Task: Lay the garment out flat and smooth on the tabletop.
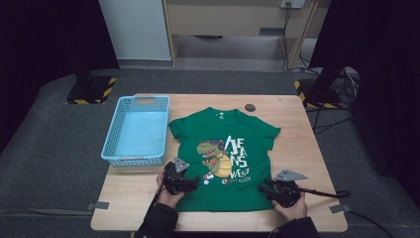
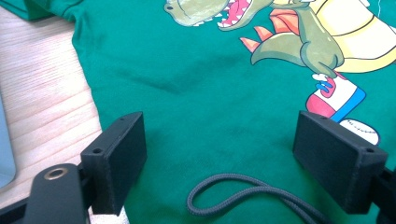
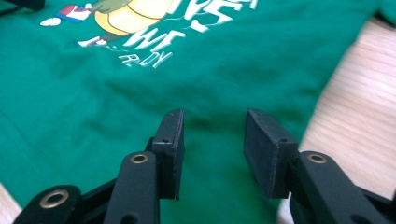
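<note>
The wooden table [image 1: 307, 148] is bearing a green T-shirt [image 1: 223, 153], lying flat beside a blue basket [image 1: 136, 130]. The left gripper [image 1: 193, 182] is hovering wide over the hem's left part. The right gripper [image 1: 262, 188] is standing partly apart, gripping nothing.

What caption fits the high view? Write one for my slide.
Green dinosaur T-shirt flat on wooden table, blue basket beside it, both claws at its hem.
</note>
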Available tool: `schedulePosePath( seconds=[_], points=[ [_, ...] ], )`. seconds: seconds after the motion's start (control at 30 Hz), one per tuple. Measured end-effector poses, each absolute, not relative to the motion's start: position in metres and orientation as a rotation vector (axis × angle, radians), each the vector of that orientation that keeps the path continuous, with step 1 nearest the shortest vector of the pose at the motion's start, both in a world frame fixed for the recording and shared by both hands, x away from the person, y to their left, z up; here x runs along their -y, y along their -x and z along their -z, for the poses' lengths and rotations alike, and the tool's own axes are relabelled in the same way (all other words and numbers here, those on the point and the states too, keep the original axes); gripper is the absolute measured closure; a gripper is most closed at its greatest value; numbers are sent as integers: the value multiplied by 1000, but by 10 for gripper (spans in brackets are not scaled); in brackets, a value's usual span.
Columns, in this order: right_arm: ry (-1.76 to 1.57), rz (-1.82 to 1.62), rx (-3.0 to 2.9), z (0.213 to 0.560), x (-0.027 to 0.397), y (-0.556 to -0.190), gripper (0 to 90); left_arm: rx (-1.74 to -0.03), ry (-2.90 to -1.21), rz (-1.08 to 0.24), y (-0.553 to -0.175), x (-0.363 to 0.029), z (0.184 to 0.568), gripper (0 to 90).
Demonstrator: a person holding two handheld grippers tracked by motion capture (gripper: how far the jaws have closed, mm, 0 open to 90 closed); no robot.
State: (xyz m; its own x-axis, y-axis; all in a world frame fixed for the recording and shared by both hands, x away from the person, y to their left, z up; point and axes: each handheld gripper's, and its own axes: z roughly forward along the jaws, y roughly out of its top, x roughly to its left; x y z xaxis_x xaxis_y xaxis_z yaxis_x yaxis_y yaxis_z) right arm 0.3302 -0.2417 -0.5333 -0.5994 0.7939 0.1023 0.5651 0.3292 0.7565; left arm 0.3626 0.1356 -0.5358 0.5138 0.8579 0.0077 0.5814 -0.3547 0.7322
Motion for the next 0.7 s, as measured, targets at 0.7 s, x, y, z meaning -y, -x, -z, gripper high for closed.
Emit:
schedulePosePath(
  seconds=[0.7],
  points=[
    [-1203, -1124, -2227, 512, 233, -339, 317, -1182, -2054, -544, -357, -132, 534, 199]
  ],
)
